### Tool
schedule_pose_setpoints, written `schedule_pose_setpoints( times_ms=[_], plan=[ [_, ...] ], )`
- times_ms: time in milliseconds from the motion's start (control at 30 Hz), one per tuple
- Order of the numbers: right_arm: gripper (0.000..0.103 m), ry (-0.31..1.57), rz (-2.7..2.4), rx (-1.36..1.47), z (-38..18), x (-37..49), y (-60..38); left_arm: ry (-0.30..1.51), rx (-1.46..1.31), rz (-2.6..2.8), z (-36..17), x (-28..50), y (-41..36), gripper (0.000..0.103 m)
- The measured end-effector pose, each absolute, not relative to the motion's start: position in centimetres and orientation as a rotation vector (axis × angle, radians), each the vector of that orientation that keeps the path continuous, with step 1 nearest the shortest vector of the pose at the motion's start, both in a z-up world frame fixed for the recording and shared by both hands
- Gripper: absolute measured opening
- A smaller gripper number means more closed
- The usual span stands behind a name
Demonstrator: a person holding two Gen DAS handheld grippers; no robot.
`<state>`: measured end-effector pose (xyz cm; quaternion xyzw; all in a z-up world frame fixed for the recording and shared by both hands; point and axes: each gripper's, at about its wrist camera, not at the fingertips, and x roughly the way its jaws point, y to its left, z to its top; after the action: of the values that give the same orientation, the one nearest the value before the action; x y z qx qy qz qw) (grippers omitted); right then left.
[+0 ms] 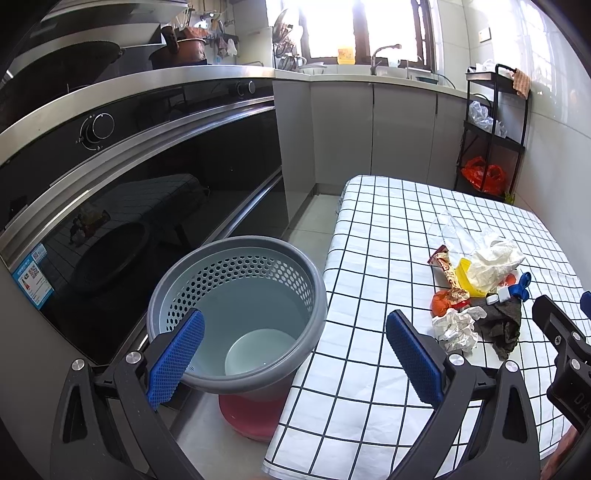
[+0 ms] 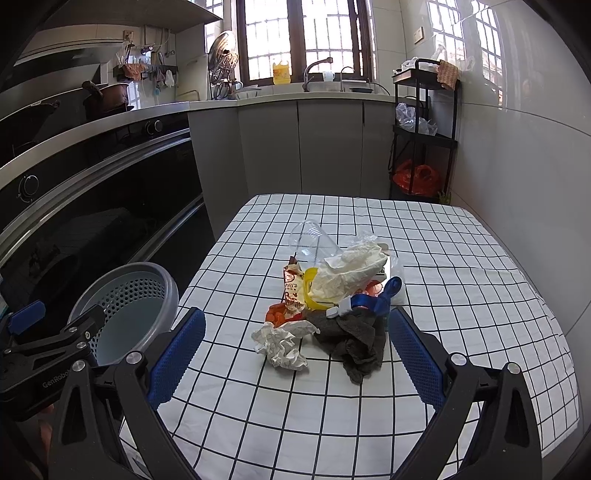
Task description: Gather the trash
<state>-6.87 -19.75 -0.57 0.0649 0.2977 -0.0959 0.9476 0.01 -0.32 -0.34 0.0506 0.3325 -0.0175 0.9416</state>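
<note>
Sideways: clear cup (image 2: 314, 242) mouth toward window, behind trash pile (image 2: 328, 306).

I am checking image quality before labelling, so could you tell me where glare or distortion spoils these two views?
Left wrist view: the windows blow out to white, and the oven door bows under fisheye and mirrors the table. Right wrist view: window bars stay readable, the trash pile is sharp, and the tablecloth grid curves toward the edges.

black frames, blue pads

each hand-held gripper, left (image 1: 293, 354) and right (image 2: 297, 356), has a black plastic frame with triangular cut-outs, silver round screws at the joints, and two fingers (image 1: 177, 356) faced with blue textured pads. white "genrobot" lettering marks the left one's side.
</note>
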Motion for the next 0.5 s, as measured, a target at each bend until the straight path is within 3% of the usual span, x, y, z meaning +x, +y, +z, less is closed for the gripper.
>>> schedule_pose_setpoints(
  times_ms=[500],
  plan=[
    [0.095,0.609,-0.19,0.133,-0.62,-6.72,-19.69,0.679,0.104,-0.033,-0.38,0.07,-0.24,0.097]
  ],
)
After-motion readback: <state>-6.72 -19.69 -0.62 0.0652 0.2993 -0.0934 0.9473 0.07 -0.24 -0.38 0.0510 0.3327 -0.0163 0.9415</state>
